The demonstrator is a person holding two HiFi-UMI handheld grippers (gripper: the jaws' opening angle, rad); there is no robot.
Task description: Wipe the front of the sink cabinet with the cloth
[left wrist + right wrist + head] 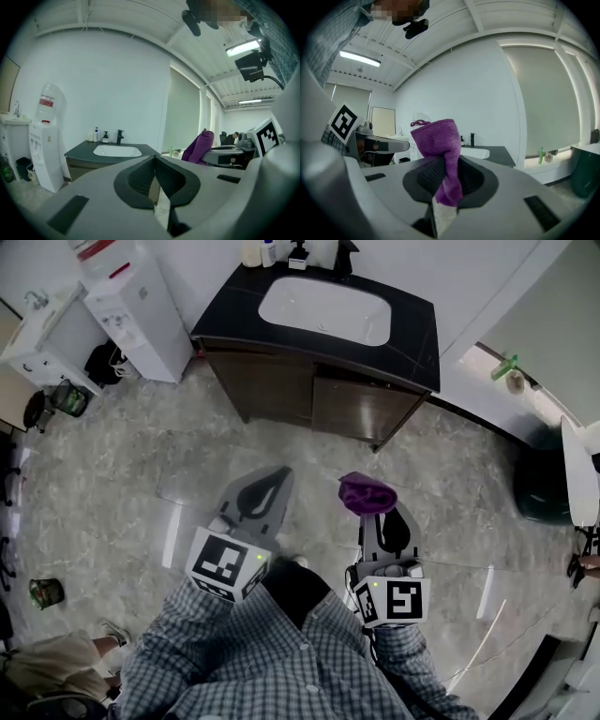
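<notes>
Purple terry cloth (367,493) stands bunched upward, pinched between the right tongs (373,510), well apart from the dark wooden sink cabinet (309,395). Left tongs (279,472) are closed together, empty, above the grey marble floor (141,474).

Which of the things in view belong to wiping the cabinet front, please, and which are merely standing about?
For the job: cloth, clamped in the right gripper; sink cabinet; left gripper, shut and empty.

Standing about: water dispenser; bottles behind the basin; green bottle; bin.
</notes>
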